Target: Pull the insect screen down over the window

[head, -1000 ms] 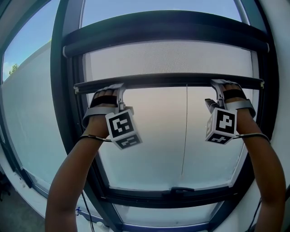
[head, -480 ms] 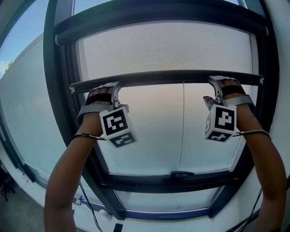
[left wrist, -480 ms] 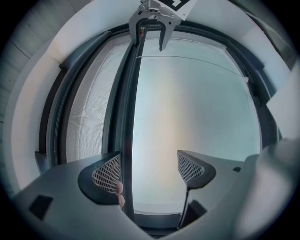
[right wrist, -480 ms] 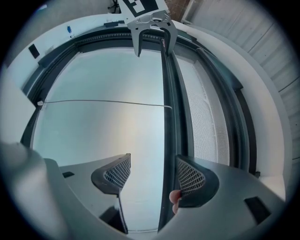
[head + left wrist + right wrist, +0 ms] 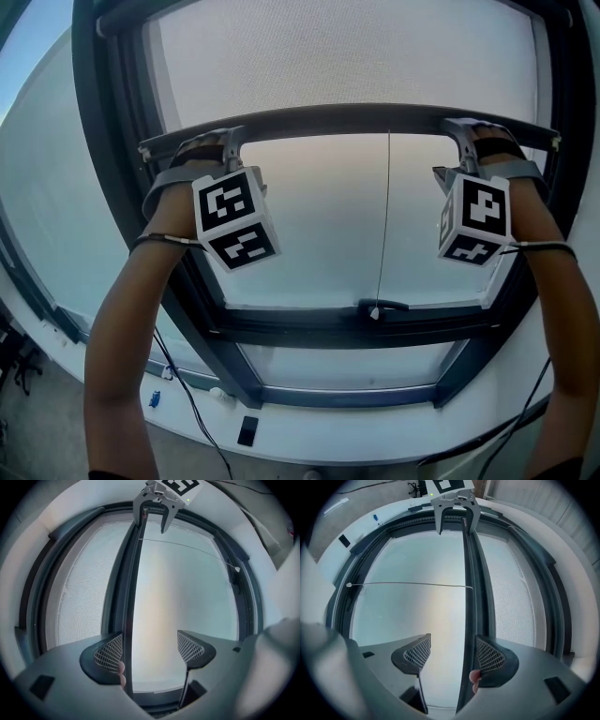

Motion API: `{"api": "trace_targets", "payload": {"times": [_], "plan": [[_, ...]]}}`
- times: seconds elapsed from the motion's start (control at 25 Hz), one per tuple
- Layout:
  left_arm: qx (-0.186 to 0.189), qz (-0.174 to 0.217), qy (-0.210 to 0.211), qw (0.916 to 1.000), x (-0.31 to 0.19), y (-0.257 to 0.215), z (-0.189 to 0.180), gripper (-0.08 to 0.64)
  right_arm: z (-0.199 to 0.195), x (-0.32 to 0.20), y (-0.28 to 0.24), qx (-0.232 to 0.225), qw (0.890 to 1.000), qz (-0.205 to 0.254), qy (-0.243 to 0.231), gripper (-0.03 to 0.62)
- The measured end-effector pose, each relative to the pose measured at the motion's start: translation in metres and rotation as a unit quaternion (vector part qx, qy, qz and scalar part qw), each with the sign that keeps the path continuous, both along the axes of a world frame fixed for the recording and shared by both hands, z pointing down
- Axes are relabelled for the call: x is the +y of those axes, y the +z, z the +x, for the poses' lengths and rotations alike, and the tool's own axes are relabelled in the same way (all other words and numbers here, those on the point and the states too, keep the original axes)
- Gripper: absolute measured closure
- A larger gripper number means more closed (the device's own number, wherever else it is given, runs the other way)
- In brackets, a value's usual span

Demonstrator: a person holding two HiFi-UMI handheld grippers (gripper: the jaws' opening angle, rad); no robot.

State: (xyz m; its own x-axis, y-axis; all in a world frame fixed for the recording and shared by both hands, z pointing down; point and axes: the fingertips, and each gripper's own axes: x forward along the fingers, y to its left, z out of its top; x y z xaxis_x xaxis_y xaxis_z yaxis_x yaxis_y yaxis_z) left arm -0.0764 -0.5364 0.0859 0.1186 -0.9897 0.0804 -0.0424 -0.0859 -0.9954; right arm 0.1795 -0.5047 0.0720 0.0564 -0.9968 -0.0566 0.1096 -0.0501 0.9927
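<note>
The insect screen's grey mesh (image 5: pixel 337 56) hangs from above and ends in a dark pull bar (image 5: pixel 347 120) that spans the window. My left gripper (image 5: pixel 228 142) hooks over the bar's left end and my right gripper (image 5: pixel 466 131) over its right end. In the left gripper view the bar (image 5: pixel 133 597) runs between the jaws of the left gripper (image 5: pixel 152 646), against the left one; the jaws stand wide apart. In the right gripper view the bar (image 5: pixel 468 597) lies against the right jaw of the right gripper (image 5: pixel 453 653), which is equally open. A thin pull cord (image 5: pixel 385 216) dangles from the bar.
Below the bar is bare glass, then the dark lower window rail (image 5: pixel 281 328) with a handle (image 5: pixel 382 305). A white sill (image 5: pixel 375 441) carries a small dark object (image 5: pixel 247 430) and a cable (image 5: pixel 187 394). Dark frame uprights (image 5: pixel 103 141) flank the opening.
The pull bar has come down with both grippers on it, and more mesh shows above it. The screen's roller housing has left the top of the head view.
</note>
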Motion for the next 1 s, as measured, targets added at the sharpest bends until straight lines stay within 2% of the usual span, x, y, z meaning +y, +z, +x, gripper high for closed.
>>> {"api": "trace_targets", "payload": {"times": [0.08, 0.28, 0.4, 0.56, 0.76, 0.88, 1.0], "plan": [[-0.004, -0.003, 0.002, 1.0, 0.002, 0.015, 0.0, 0.195, 0.001, 0.002, 0.016, 0.003, 1.0, -0.005, -0.002, 0.311], [0.03, -0.019, 0.036, 0.9987, 0.008, 0.039, 0.006, 0.195, -0.001, 0.005, 0.042, -0.016, 0.999, -0.016, -0.024, 0.311], [0.03, -0.033, 0.037, 0.9983, 0.011, 0.055, 0.004, 0.195, -0.002, 0.006, 0.057, -0.017, 0.999, -0.032, -0.025, 0.311], [0.029, -0.022, 0.037, 0.9987, 0.011, 0.064, 0.003, 0.195, -0.003, 0.005, 0.065, -0.016, 0.999, -0.023, -0.03, 0.311], [0.051, -0.066, 0.049, 0.9953, 0.017, 0.063, 0.004, 0.195, -0.005, 0.008, 0.063, -0.033, 0.998, -0.048, -0.033, 0.311], [0.05, -0.086, 0.054, 0.9935, 0.021, 0.063, 0.004, 0.195, -0.006, 0.012, 0.063, -0.043, 0.996, -0.067, -0.035, 0.311], [0.032, -0.085, 0.049, 0.9947, 0.021, 0.066, 0.003, 0.195, -0.006, 0.011, 0.064, -0.034, 0.997, -0.068, -0.027, 0.312]]}}
